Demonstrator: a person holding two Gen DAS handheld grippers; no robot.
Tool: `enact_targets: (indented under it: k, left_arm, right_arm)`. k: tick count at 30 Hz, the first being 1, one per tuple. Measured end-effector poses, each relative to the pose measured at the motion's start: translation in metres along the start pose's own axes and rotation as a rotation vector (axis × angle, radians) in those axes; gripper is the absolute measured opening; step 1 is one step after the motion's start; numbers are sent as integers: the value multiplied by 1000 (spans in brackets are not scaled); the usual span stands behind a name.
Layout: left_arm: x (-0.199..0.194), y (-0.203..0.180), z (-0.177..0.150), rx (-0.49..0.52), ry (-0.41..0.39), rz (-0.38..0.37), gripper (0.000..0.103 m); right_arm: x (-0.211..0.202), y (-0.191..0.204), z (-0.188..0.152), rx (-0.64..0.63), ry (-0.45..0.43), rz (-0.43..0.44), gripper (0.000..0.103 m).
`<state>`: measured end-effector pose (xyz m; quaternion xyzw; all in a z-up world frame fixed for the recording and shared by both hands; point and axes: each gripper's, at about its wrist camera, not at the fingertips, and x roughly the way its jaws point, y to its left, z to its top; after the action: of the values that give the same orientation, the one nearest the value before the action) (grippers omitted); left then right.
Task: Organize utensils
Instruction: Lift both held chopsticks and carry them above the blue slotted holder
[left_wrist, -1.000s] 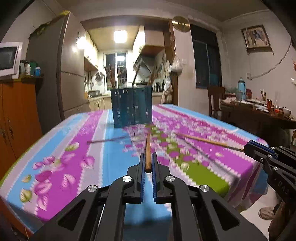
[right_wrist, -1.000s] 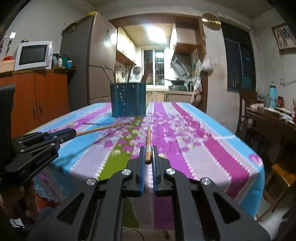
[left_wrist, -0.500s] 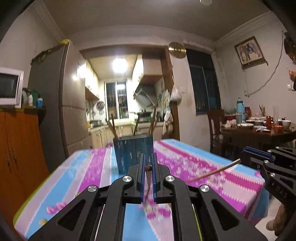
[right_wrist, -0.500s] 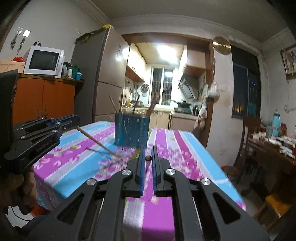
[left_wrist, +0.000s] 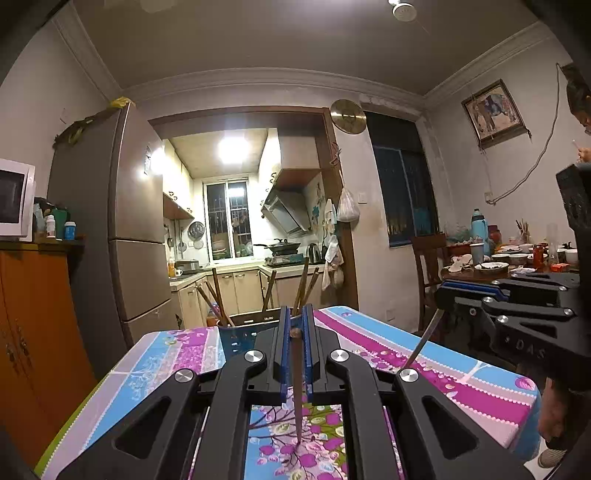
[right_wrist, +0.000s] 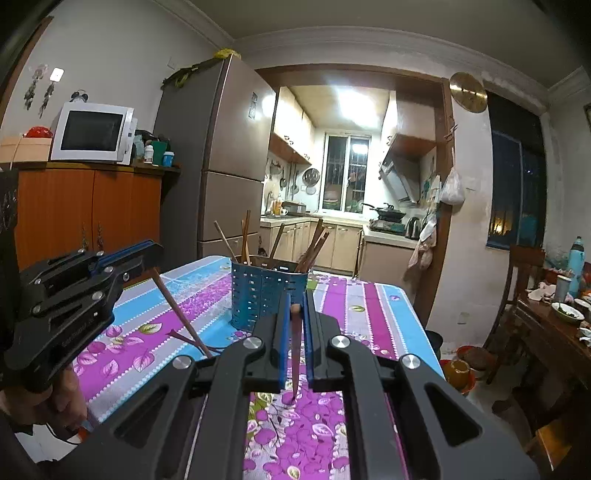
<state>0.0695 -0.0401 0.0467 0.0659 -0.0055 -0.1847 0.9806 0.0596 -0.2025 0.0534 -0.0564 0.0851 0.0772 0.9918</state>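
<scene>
My left gripper is shut on a wooden chopstick that hangs down with its tip on the flowered tablecloth. My right gripper is shut on another chopstick, also pointing down to the cloth. The blue perforated utensil holder stands upright on the table ahead with several chopsticks in it; it also shows in the left wrist view, partly hidden behind the fingers. Each gripper shows in the other's view: the right one and the left one.
A fridge and an orange cabinet with a microwave stand at the left. A cluttered side table and a chair stand at the right. The table's far right edge drops to the floor.
Both grippers have lifted and tilted up, so the held chopsticks swung from lying along the table to hanging steeply with tips on the cloth. The holder now sits lower in both views.
</scene>
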Motion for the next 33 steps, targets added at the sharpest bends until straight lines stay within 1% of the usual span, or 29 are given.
enact_targets:
  k: [7,10,15,21,26,30,33]
  left_arm:
    - [11,5,6,-12,10,-11,8]
    - [18,10,9,-19,22,-23,8]
    - [41,28,20,-56,71,-40,8]
    - [71,51,37,-92,127,-56,8]
    - [91,71,62,-104,146,-51,8]
    - [98,84,89,-105,125,-32,8]
    - [104,95,117,-113,98,-17,8]
  right_arm:
    - [15,-6,13,0,17,28,5]
    - [25,-10,22,10,35,56,5]
    - [49,-27,40,63,98,105,5]
    - [68,-31,56,66,146,131,5]
    - [82,-33,78,79,159,162,5]
    - [88,-34,104,83,143,179,5]
    - [92,-34,130,70,124,183,5]
